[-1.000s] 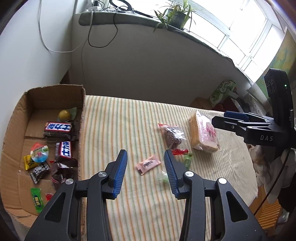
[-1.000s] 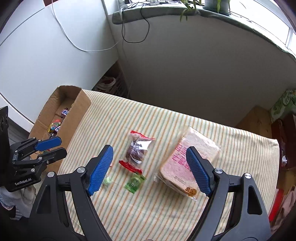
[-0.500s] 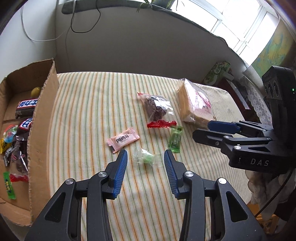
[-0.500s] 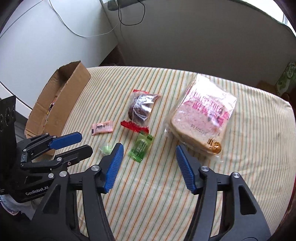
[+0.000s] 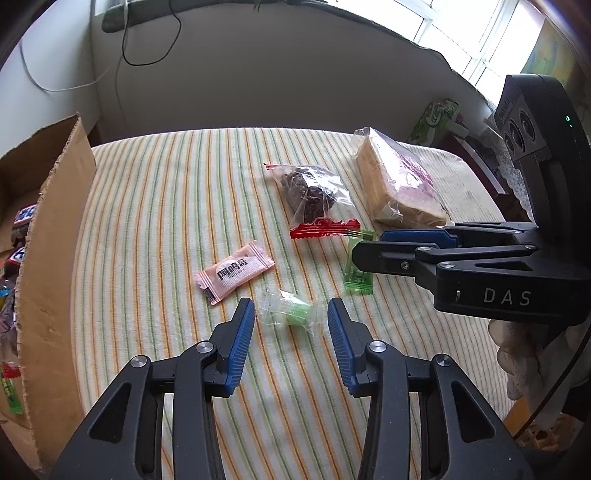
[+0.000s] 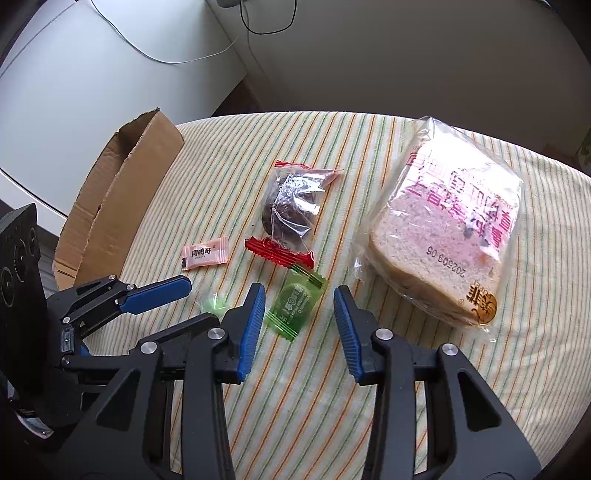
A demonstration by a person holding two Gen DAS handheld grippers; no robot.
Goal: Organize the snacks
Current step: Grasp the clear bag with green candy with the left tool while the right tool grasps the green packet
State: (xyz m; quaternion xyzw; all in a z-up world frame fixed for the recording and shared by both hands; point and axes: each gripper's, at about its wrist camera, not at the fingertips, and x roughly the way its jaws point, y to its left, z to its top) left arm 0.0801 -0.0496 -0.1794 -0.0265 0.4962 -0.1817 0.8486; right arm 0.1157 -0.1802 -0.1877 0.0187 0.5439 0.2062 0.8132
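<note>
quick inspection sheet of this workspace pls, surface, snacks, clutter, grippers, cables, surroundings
surface: striped cloth, lying flat
job's things: pink sachet, clear-wrapped green candy, green sachet, dark cake pack, bagged bread loose on the cloth; cardboard box at its left edge with snacks inside
clutter: nothing seen
grippers: left gripper open, straddling the green candy; right gripper open over the green sachet
cables: black cable and white cable on the wall
surroundings: window, green box
</note>
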